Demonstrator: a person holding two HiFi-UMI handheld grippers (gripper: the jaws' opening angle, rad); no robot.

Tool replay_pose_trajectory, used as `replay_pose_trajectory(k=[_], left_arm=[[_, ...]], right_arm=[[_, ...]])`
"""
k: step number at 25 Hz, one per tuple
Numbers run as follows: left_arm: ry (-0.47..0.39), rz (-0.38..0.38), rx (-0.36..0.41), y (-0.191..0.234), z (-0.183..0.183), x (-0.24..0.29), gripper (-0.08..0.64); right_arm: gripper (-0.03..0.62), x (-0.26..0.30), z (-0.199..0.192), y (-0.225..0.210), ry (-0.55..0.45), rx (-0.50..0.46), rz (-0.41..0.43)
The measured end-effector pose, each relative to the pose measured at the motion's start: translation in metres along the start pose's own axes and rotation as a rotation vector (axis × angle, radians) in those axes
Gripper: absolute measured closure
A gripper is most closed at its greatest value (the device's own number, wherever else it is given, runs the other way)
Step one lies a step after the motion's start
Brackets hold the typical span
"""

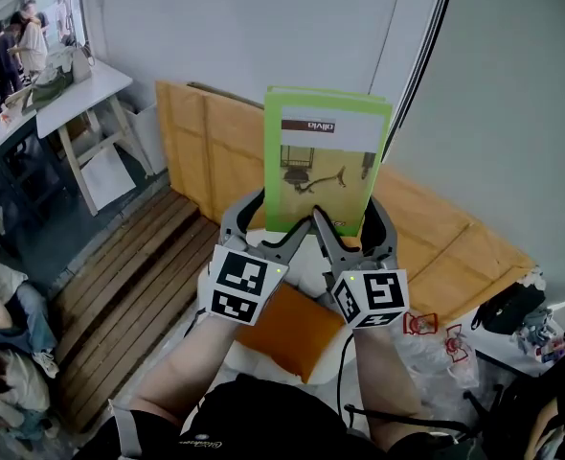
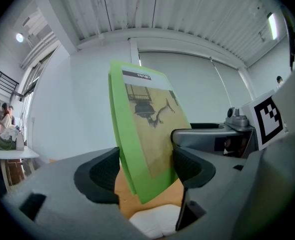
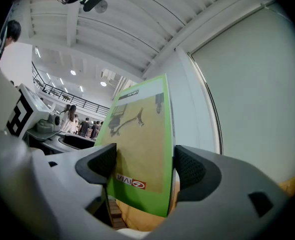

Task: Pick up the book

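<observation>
A thin green book (image 1: 326,161) with a tan cover picture stands upright in the air in front of a white wall. My left gripper (image 1: 275,220) holds its lower left part and my right gripper (image 1: 354,223) its lower right part. In the left gripper view the book (image 2: 145,134) stands tilted between the pads, with the left gripper (image 2: 146,169) shut on it. The right gripper view shows the book (image 3: 140,144) filling the gap of the right gripper (image 3: 142,166), both pads against it. The book's bottom edge is hidden behind the jaws in the head view.
Wooden boards (image 1: 206,142) lean on the wall behind the book, above a slatted wooden platform (image 1: 139,286). An orange cushion (image 1: 297,329) lies below my hands. A white table (image 1: 72,89) and people are far left; a black bag (image 1: 508,305) sits at the right.
</observation>
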State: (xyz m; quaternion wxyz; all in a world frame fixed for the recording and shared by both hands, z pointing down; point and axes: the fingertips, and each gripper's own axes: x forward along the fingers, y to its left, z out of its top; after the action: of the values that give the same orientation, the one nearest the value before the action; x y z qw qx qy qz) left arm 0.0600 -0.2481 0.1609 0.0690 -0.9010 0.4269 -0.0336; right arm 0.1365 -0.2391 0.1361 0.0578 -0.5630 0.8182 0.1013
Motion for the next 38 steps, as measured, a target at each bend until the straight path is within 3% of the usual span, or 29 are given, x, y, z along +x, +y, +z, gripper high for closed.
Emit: replay_pose_trajectory(k=[38], left_arm=[[0.014, 0.004, -0.013, 0.009, -0.014, 0.014, 0.229]], right_arm=[[0.242, 0.014, -0.021, -0.007, 0.022, 0.024, 0.008]])
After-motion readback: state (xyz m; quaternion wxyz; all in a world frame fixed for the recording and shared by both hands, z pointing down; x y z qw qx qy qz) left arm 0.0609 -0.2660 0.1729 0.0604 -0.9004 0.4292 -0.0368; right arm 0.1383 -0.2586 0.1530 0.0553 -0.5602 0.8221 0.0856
